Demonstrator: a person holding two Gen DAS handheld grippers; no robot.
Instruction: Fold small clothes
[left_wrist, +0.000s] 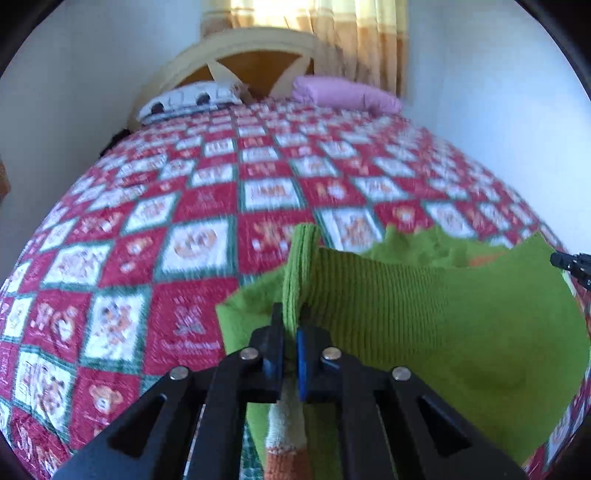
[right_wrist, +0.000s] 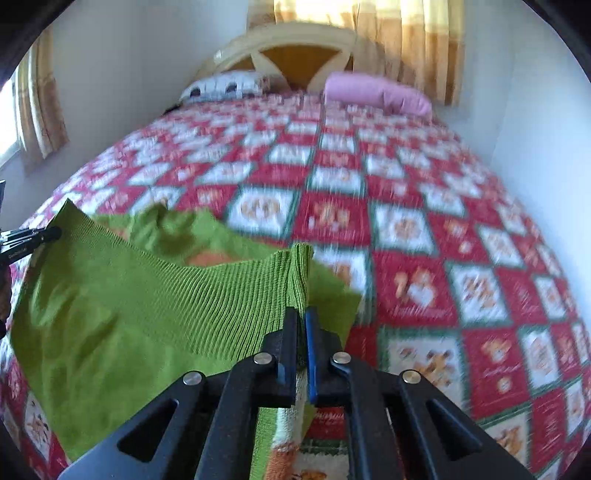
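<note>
A small green ribbed knit garment (left_wrist: 424, 314) hangs stretched between both grippers above the bed. My left gripper (left_wrist: 290, 317) is shut on the garment's left ribbed corner, which sticks up past the fingertips. In the right wrist view the same green garment (right_wrist: 129, 306) spreads to the left, and my right gripper (right_wrist: 302, 319) is shut on its right ribbed corner. Each gripper's tip shows at the edge of the other's view: the right gripper (left_wrist: 570, 264) at far right, the left gripper (right_wrist: 33, 236) at far left. An orange and white part of the garment (left_wrist: 286, 439) hangs below the left jaws.
A bed with a red, white and green patchwork quilt (left_wrist: 207, 229) fills both views. A white patterned pillow (left_wrist: 192, 99) and a pink pillow (left_wrist: 347, 94) lie at the headboard (left_wrist: 251, 48). White walls run along both sides; curtains (right_wrist: 417, 40) hang behind.
</note>
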